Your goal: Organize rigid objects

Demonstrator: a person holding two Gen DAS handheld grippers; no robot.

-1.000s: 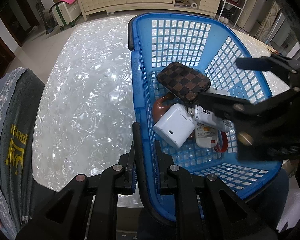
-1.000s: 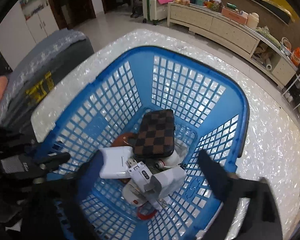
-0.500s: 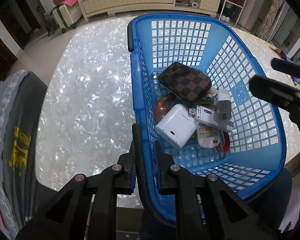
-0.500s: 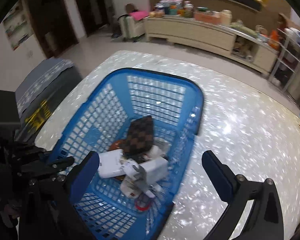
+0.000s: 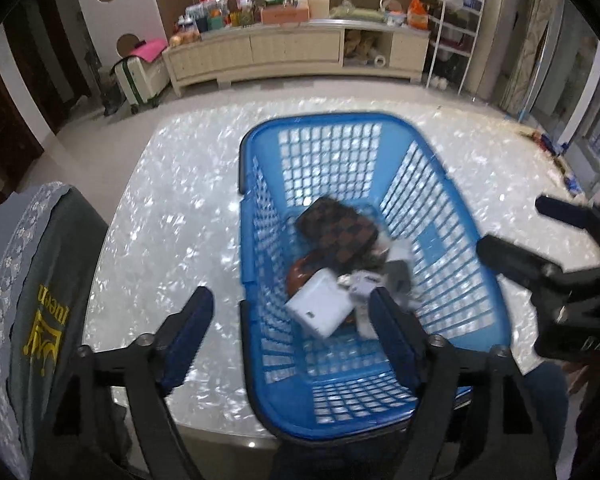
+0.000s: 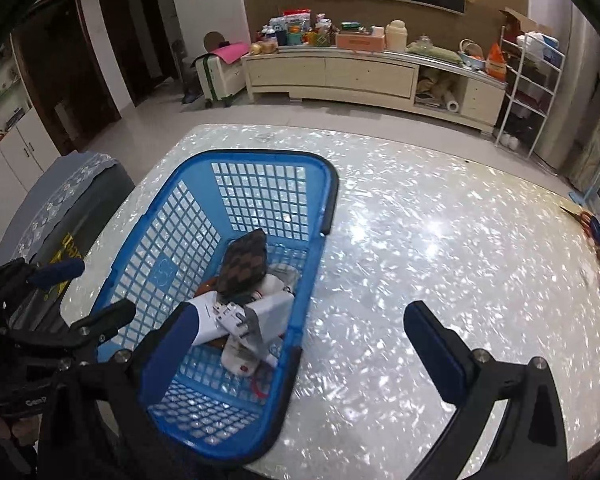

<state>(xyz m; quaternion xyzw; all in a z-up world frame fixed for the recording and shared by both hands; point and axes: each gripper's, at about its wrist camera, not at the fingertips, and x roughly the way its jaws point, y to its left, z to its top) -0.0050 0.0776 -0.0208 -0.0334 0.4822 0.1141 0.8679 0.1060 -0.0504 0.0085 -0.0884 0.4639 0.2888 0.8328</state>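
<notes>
Both grippers, left [image 5: 290, 312] and right [image 6: 304, 332], having released the basket [image 5: 452, 240], are hovering with fingers apart, holding nothing.

One blue basket [image 5: 440, 220] stands on one pearly table [image 6: 440, 240]; inside it lie one checkered brown pouch [image 6: 246, 266], one white box [image 5: 320, 308], one white plug adapter [image 6: 272, 314] and one brown rounded item [image 5: 300, 274], partly hidden; further pieces beneath cannot be counted.

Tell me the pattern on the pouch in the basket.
Brown checkerboard on the pouch; clearest in the right wrist view.
</notes>
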